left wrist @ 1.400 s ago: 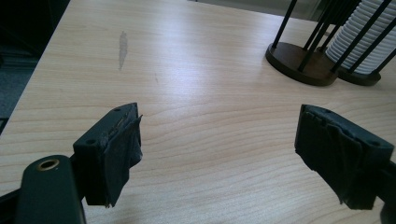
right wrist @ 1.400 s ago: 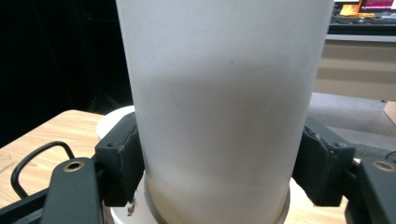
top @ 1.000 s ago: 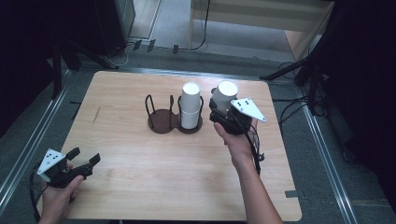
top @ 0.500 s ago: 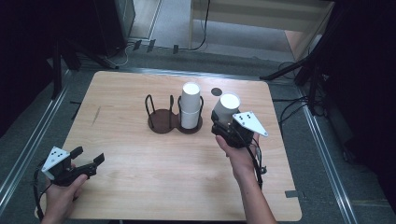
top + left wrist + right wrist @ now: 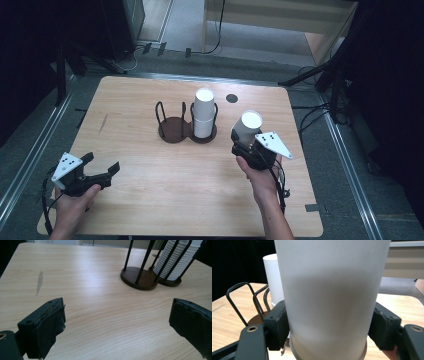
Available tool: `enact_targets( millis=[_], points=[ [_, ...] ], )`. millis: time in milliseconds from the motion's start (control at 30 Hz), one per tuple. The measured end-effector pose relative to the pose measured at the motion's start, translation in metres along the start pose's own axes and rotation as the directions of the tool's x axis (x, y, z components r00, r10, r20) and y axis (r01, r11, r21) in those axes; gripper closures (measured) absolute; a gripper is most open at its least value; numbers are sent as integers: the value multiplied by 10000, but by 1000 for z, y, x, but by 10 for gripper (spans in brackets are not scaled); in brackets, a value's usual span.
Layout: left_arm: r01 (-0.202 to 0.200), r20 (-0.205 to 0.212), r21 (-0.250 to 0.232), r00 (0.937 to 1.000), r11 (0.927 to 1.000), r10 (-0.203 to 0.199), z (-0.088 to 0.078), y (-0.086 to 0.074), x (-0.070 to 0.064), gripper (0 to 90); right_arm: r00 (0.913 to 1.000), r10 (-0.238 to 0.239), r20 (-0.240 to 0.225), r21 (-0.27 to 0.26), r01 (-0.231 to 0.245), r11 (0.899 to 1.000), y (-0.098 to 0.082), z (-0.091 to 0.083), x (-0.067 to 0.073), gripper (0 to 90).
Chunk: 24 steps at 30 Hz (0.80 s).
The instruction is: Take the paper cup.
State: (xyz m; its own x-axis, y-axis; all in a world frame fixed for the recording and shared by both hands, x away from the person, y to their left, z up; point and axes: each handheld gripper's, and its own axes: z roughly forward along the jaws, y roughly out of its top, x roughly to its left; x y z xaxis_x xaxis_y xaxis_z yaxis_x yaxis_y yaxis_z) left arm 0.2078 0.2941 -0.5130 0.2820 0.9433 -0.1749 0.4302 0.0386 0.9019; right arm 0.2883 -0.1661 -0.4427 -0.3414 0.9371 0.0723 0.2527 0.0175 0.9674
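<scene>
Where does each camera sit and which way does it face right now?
High view: above the person's side, looking forward and down on the table; both forearms, left hand-held gripper and right hand-held gripper show.
Left gripper view: rides the left hand-held gripper, looking across the table between wide-open jaws at the cup holder.
Right gripper view: rides the right hand-held gripper, its pads pressing the white cup.
Shared: all three show the cup stack in the holder.

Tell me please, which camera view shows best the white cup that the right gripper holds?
The right gripper view: the white cup stands close up there, with a black pad pressing each side. The high view shows the same cup small, from above, tilted in the right gripper. The left gripper view looks at the cup holder instead.
</scene>
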Motion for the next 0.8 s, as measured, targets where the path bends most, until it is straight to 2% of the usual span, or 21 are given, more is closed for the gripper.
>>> enact_targets(
  millis=[167,333,433,533,800],
  points=[
    [-41,110,-39,9999,10000,41,2,6,-6,0,9999,116,-108,46,-116,9999,-5,-5,-1,272],
    [-57,228,-24,9997,10000,58,6,11,-12,0,9998,-10,-222,126,13,9999,-12,-6,1,272],
    [18,357,32,9994,10000,-19,10,15,-16,0,9981,245,-560,57,-242,9997,-16,-9,1,272],
    [86,587,-41,9982,10000,-83,14,20,-23,0,9984,173,-534,96,-168,9998,-18,-9,1,272],
    [-204,1070,-298,9940,9993,235,28,38,-48,0,9987,97,-502,212,-86,9997,-23,-9,0,274]
  ],
)
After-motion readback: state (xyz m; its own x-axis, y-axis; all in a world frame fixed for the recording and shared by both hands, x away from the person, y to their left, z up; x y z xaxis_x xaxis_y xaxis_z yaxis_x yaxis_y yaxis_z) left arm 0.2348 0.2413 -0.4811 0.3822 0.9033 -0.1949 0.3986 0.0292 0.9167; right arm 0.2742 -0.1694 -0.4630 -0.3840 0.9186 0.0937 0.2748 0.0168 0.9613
